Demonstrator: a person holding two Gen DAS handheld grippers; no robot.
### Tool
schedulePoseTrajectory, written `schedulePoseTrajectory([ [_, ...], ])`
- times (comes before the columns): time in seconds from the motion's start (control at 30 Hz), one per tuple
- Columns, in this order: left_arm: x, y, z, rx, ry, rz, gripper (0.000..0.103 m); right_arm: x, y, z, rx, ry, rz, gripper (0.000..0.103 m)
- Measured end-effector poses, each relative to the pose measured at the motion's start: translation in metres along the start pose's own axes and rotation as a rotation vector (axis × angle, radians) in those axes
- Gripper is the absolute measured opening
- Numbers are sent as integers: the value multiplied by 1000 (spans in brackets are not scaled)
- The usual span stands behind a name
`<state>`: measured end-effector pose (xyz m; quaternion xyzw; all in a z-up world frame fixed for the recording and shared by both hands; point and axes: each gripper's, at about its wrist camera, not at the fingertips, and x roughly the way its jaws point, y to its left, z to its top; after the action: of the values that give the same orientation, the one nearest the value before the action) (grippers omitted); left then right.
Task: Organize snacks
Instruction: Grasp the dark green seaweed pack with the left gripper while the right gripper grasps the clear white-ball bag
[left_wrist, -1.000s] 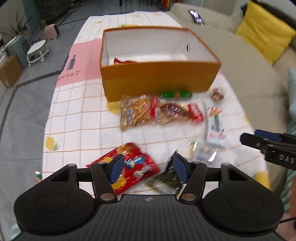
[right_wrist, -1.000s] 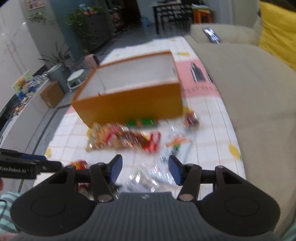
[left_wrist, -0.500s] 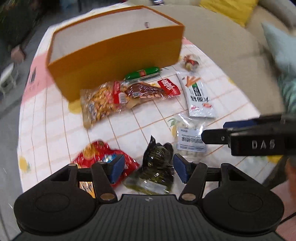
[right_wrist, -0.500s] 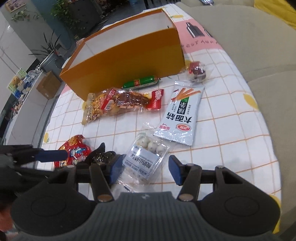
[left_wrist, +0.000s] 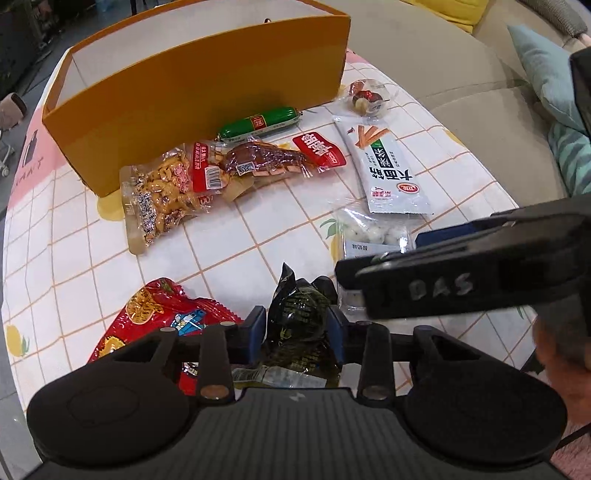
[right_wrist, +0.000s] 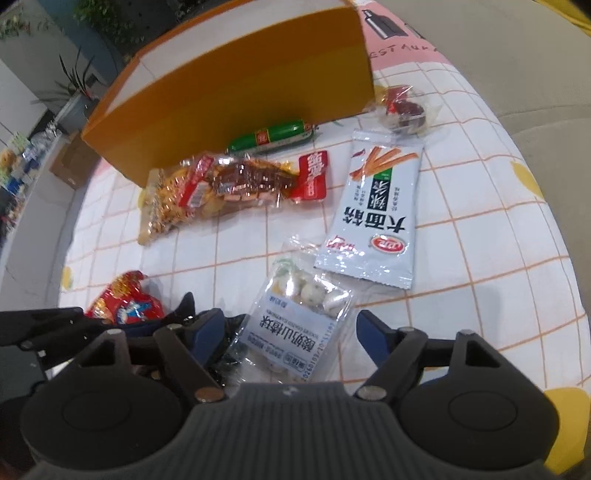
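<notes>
A checked cloth covers the worktop (left_wrist: 258, 236) beside a beige sofa (left_wrist: 461, 85) — left tongs (left_wrist: 297, 332) closing on the dark packet (left_wrist: 299, 317); right tongs (right_wrist: 291, 332) opening, straddling the clear packet (right_wrist: 299, 321) before the orange box (left_wrist: 192, 74).

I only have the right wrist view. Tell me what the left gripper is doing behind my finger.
Observer: The left gripper is closing on the dark packet; both pads are against its sides.
Operator: Now check my own gripper from the other side.
Observer: The right gripper is opening, with the packet of white balls between its fingers. From the left wrist view, one finger covers the packet's near half; I cannot tell if it touches.
Operator: Report anything past the table that I am missing.
Observer: A teal cushion lies on the sofa.
</notes>
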<state>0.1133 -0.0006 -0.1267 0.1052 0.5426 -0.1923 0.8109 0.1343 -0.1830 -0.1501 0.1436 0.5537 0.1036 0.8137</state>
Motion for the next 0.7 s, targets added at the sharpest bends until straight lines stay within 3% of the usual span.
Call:
schedulePoseTrajectory([
  [0.17,7,7,-3,-69,-10,-42,40,11,5,-1,-44,1,-28,74],
  [0.3,10,8,-4,-92,-12,-56,40,8,3,0,-100,-4,-38,62],
  [0.33,10,9,-4,-107,-11,-57,40,6,0,-1,-110,0,-37,53],
  [0.4,10,10,-6,-128,-13,-56,40,1,-9,-2,-119,1,-35,50],
  [0.5,12,9,-5,-136,-11,-46,41,-6,-24,-6,-150,21,-20,50],
  [0.7,23,5,-6,-136,6,-26,42,-15,-29,-11,-220,-6,-99,55],
])
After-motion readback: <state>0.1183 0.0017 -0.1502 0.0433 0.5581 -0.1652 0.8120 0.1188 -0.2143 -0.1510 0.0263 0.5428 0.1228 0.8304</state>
